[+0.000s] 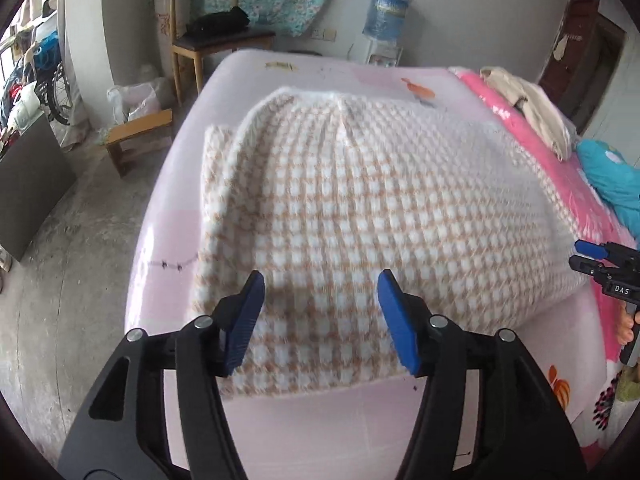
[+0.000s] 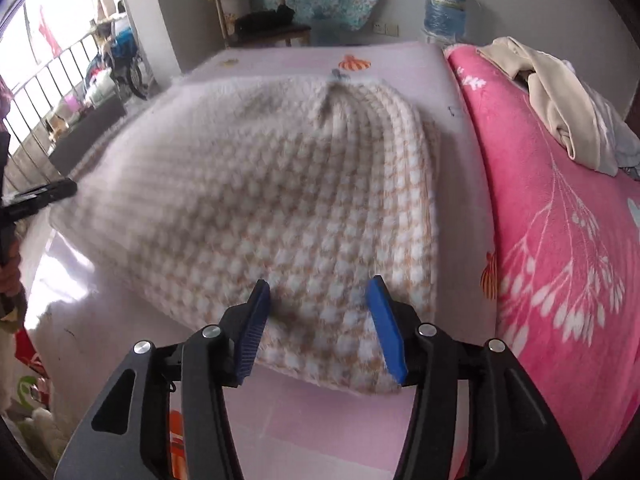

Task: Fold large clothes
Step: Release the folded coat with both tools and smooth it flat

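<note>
Hovering over the near hem of the checked knit garment (image 1: 352,208), which lies spread flat on the pale pink sheet (image 1: 320,420) of the bed, both grippers hold nothing, and the garment serves as the landmark here. Over its near-left corner the left gripper (image 1: 320,320) has its blue pads spread wide apart; over its near-right corner the right gripper (image 2: 318,326) is spread the same way. The step in hand looks like taking the hem for a fold away from the person, so each gripper would do well to drop onto its own corner, pinch every layer of the thick knit, and lift evenly so the edge stays straight. Left of the garment, off the bed, stand a low wooden stool (image 1: 138,136) and, farther back, a wooden chair (image 1: 216,36). Right of the garment lies a pink blanket (image 2: 560,220) with a beige cloth heap (image 2: 560,96) on it; both sit clear of the fold path, though a loose sleeve edge could drag.
</note>
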The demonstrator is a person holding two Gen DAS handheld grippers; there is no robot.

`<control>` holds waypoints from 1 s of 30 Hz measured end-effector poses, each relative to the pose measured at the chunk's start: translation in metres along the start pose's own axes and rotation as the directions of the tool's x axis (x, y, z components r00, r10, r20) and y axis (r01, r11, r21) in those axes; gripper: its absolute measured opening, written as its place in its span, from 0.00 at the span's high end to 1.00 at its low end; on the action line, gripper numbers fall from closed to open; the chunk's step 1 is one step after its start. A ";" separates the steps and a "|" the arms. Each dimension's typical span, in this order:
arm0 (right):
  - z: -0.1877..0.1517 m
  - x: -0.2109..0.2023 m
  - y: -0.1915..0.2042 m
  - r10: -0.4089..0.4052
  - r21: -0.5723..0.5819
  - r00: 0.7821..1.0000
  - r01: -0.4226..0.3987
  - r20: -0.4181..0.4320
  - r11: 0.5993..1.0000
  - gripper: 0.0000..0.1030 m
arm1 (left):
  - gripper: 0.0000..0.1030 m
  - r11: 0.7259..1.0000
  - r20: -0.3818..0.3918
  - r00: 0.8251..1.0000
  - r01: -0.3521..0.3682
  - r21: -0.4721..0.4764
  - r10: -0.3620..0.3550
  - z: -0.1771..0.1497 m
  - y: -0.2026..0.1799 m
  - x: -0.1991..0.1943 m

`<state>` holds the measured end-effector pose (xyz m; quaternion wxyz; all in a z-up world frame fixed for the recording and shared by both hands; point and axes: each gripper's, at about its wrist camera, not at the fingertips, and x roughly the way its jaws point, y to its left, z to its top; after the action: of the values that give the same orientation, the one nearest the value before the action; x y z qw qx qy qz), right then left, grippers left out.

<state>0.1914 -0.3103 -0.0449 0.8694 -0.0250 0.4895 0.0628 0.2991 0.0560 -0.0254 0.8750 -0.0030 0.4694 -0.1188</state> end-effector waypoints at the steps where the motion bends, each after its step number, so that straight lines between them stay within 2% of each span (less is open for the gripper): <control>1: -0.007 0.007 0.000 -0.027 -0.010 1.000 0.027 -0.003 1.000 0.51 | 0.43 0.999 -0.025 0.999 -0.036 0.010 0.036 -0.007 -0.002 0.009; 3: -0.011 0.001 0.006 -0.074 -0.023 0.997 0.074 0.012 0.997 0.51 | 0.43 0.996 0.000 0.996 -0.084 0.040 0.084 -0.012 -0.007 0.005; 5: -0.007 -0.013 0.015 -0.114 -0.019 0.993 0.115 0.024 0.993 0.51 | 0.43 0.996 0.031 0.996 -0.088 0.028 0.087 -0.008 -0.010 -0.011; 7: -0.003 -0.032 0.030 -0.087 -0.034 0.992 0.090 0.088 0.995 0.50 | 0.43 0.998 0.104 0.993 -0.055 0.041 0.051 -0.003 -0.018 -0.029; 9: 0.005 -0.040 0.047 -0.050 -0.044 0.988 0.057 0.145 0.997 0.49 | 0.38 0.994 0.135 0.989 -0.070 0.081 0.058 0.002 -0.035 -0.033; 12: 0.017 -0.026 0.073 0.004 -0.050 0.985 0.004 0.173 0.999 0.44 | 0.35 0.989 0.060 0.994 -0.094 0.111 0.087 0.002 -0.059 -0.005; 13: 0.018 -0.015 0.080 0.025 -0.051 0.987 -0.017 0.156 0.999 0.44 | 0.32 0.986 0.023 0.993 -0.117 0.122 0.115 -0.001 -0.064 0.011; 14: 0.019 -0.001 0.086 0.038 -0.056 0.992 -0.031 0.123 0.998 0.41 | 0.25 0.977 0.005 0.986 -0.164 0.135 0.164 -0.005 -0.068 0.025; 15: 0.016 0.014 0.092 0.012 -0.069 0.996 -0.006 0.089 0.998 0.40 | 0.22 0.970 0.035 0.980 -0.197 0.139 0.194 -0.009 -0.071 0.028; 16: 0.012 0.020 0.099 -0.021 -0.094 0.995 0.030 0.098 0.995 0.39 | 0.21 0.967 0.056 0.976 -0.216 0.136 0.211 -0.012 -0.072 0.027; 19: 0.019 0.011 0.102 -0.054 -0.108 0.995 0.063 0.083 0.992 0.39 | 0.17 0.975 0.030 0.979 -0.203 0.093 0.201 -0.011 -0.065 0.025; 22: 0.024 -0.008 0.104 -0.012 -0.108 0.989 0.028 0.146 0.994 0.39 | 0.15 0.978 0.020 0.982 -0.191 0.079 0.190 -0.011 -0.060 0.025; 23: 0.023 -0.008 0.108 -0.015 -0.130 0.988 0.035 0.153 0.991 0.34 | 0.14 0.978 0.021 0.981 -0.194 0.079 0.193 -0.011 -0.060 0.025; 25: 0.018 0.013 0.118 -0.043 -0.197 0.995 0.059 0.085 0.979 0.30 | 0.14 0.978 0.020 0.980 -0.197 0.073 0.196 -0.011 -0.060 0.025; 26: 0.016 0.017 0.118 -0.040 -0.208 0.996 0.057 0.085 0.976 0.30 | 0.13 0.978 0.017 0.981 -0.195 0.069 0.194 -0.011 -0.059 0.026; 28: 0.026 0.013 0.111 -0.007 -0.191 0.999 0.015 0.047 0.981 0.30 | 0.13 0.979 0.016 0.982 -0.191 0.067 0.190 -0.011 -0.058 0.026; 30: 0.044 -0.006 0.102 0.034 -0.146 0.994 -0.019 0.104 0.989 0.30 | 0.13 0.979 0.016 0.982 -0.190 0.069 0.190 -0.012 -0.057 0.025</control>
<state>0.2119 -0.2054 -0.0157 0.8892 -0.0781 0.4369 0.1109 0.2912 -0.0040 -0.0462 0.8839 0.0722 0.4592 -0.0511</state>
